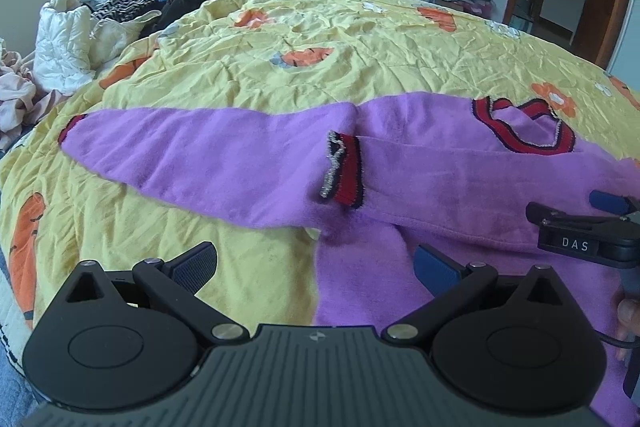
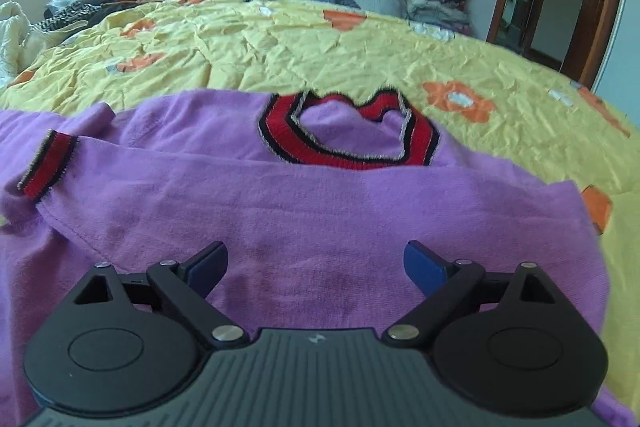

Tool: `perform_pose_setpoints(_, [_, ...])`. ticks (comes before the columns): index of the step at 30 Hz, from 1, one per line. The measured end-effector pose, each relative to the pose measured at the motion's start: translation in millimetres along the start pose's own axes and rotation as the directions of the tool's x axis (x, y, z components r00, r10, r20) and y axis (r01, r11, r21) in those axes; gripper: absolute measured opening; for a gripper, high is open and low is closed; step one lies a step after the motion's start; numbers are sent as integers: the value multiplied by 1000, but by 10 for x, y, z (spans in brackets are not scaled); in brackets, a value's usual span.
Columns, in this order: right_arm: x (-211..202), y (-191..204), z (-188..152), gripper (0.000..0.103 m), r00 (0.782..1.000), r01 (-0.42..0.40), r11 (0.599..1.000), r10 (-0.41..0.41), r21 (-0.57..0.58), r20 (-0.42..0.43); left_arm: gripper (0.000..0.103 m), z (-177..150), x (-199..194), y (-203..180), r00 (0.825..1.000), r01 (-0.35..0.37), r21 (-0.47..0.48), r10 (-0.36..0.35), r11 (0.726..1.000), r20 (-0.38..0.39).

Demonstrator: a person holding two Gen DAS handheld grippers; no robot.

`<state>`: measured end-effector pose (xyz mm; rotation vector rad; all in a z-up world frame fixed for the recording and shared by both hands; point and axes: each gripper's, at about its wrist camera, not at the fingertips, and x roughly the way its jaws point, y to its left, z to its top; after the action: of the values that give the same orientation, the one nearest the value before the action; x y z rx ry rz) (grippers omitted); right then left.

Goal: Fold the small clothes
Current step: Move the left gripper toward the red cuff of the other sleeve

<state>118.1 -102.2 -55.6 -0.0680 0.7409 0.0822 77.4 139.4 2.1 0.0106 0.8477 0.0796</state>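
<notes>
Purple knit sweater with red-black striped collar (image 2: 344, 143) lies flat on yellow flowered quilt (image 2: 320, 47), just ahead of both my grippers. One sleeve folded across chest, cuff (image 1: 342, 169) toward my left; other sleeve (image 1: 180, 151) outstretched. Right gripper (image 2: 316, 267) gaping wide, empty, above body. Left gripper (image 1: 316, 265) apart, empty, at hem edge. Next, I judge: pinch outstretched cuff, fold inward, smooth flat.

left gripper (image 1: 316, 269) fingers spread | right gripper (image 2: 316, 267) fingers spread
</notes>
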Motion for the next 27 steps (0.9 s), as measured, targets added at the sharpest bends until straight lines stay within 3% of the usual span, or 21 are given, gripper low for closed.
perform_pose_setpoints(7, [-204, -5, 90, 96, 999, 6, 1000, -7, 13, 46, 103, -24, 32, -205, 1000, -5, 64, 5, 998, -8])
perform_pose_setpoints(16, [-174, -33, 109, 96, 999, 15, 1000, -16, 22, 40, 103, -27, 21, -229, 1000, -7, 73, 8, 997, -6])
perform_pose_setpoints(23, [-56, -53, 76, 96, 1000, 16, 999, -17, 31, 21, 103, -42, 116, -111, 999, -49, 83, 50, 995, -4])
perform_pose_setpoints(27, [197, -183, -5, 99, 999, 17, 998, -14, 67, -42, 103, 8, 260, 340, 997, -74, 14, 74, 997, -2])
